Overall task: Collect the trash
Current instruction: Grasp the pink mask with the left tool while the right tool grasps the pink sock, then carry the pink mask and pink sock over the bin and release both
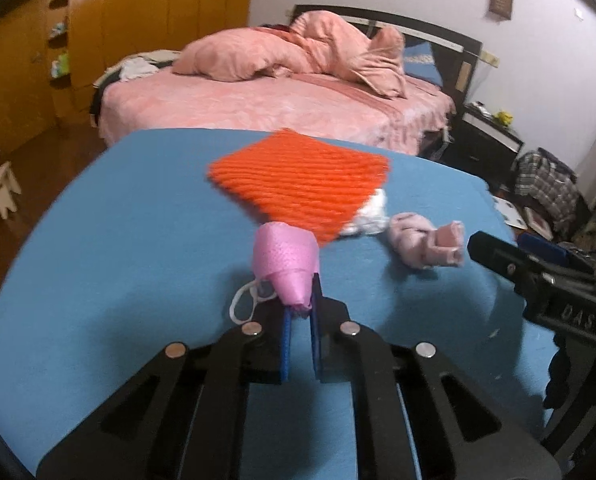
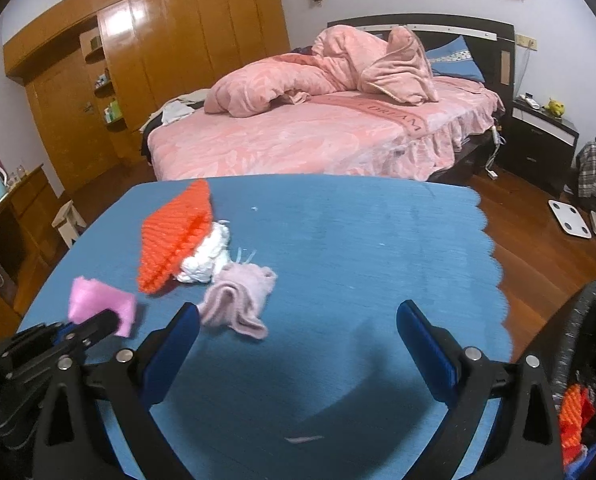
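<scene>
On the blue-covered table (image 1: 138, 220) lies trash. My left gripper (image 1: 299, 306) is shut on a pink face mask (image 1: 288, 266), whose white ear loop (image 1: 244, 304) dangles to the left; the same pink face mask (image 2: 102, 306) shows at the left of the right wrist view. Behind it lies an orange foam net (image 1: 301, 182) over a crumpled white tissue (image 1: 371, 216). A pale pink crumpled cloth (image 1: 425, 246) lies to the right. My right gripper (image 2: 298, 320) is open, with the pale pink cloth (image 2: 238, 296) just beyond its left finger (image 2: 174, 344).
A black trash bin (image 2: 589, 320) holding orange foam stands at the table's right side. Beyond the table are a pink bed (image 2: 317, 128), a wooden wardrobe (image 2: 170, 52), a dark nightstand (image 2: 537, 140) and a white scale (image 2: 569, 218) on the wood floor.
</scene>
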The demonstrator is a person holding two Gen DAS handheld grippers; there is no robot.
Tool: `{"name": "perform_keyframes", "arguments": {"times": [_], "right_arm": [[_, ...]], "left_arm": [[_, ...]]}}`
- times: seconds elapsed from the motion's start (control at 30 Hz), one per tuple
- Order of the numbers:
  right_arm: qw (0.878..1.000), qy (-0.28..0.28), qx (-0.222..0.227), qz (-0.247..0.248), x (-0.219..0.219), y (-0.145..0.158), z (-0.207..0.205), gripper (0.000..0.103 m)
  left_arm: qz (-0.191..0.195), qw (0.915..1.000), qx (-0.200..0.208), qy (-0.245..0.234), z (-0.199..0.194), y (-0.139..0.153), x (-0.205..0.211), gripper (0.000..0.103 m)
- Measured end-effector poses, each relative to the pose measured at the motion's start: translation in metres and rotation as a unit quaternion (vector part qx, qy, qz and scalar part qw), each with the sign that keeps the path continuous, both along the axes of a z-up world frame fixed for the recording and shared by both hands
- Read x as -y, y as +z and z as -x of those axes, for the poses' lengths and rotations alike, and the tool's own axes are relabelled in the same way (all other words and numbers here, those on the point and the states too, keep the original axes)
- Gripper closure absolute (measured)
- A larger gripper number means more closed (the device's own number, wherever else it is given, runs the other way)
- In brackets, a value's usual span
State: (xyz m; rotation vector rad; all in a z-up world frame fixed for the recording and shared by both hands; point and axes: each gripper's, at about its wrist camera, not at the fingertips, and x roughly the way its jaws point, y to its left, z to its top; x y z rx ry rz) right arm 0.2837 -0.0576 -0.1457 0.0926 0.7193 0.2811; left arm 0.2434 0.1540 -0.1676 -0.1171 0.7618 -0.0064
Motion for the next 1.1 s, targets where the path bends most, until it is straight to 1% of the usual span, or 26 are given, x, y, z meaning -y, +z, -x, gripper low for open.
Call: {"name": "perform_keyframes", "arguments": {"times": [0.17, 0.27, 0.37, 0.43, 0.47, 0.5, 0.53, 0.8, 0.93, 1.1], "right_arm": [[1.000, 0.016, -0.001, 0.005, -0.022, -0.003, -0.007, 0.006], [1.000, 0.020, -0.007, 0.018, -0.032, -0.008, -0.014, 0.013], [0.999, 0.026, -0.022, 0.022, -0.038, -0.015, -0.021, 0.028], [0.998, 0.040, -0.034, 0.018, -0.040, -0.019, -0.023, 0.053], [0.998, 0.045, -0.037, 0.016, -0.040, -0.021, -0.021, 0.058], [0.998, 0.049, -0.038, 0.014, -0.040, -0.021, -0.021, 0.066], [0.998, 0.052, -0.038, 0.012, -0.040, -0.021, -0.020, 0.072], [0.998, 0.052, -0.024, -0.003, -0.032, -0.010, -0.003, 0.072], [0.999, 0.047, -0.019, -0.012, -0.024, -0.002, 0.005, 0.072], [0.999, 0.041, -0.008, -0.020, -0.013, 0.010, 0.013, 0.072]], "left_arm": [[-0.006, 0.9998, -0.007, 0.016, -0.001, -0.001, -0.011, 0.096], [-0.005, 0.9997, -0.010, 0.022, -0.002, -0.003, -0.013, 0.096], [-0.003, 0.9996, -0.012, 0.025, -0.001, -0.004, -0.014, 0.096], [0.001, 0.9995, -0.016, 0.028, -0.002, -0.005, -0.017, 0.096], [0.003, 0.9994, -0.018, 0.030, -0.002, -0.006, -0.017, 0.096], [0.004, 0.9993, -0.020, 0.031, -0.003, -0.007, -0.019, 0.096], [0.006, 0.9993, -0.021, 0.032, -0.003, -0.007, -0.019, 0.096], [0.004, 0.9995, -0.015, 0.028, 0.000, -0.006, -0.019, 0.096], [-0.006, 0.9997, -0.004, 0.024, 0.004, -0.001, -0.014, 0.096], [-0.005, 0.9998, 0.006, 0.016, 0.012, 0.010, -0.004, 0.096]]}}
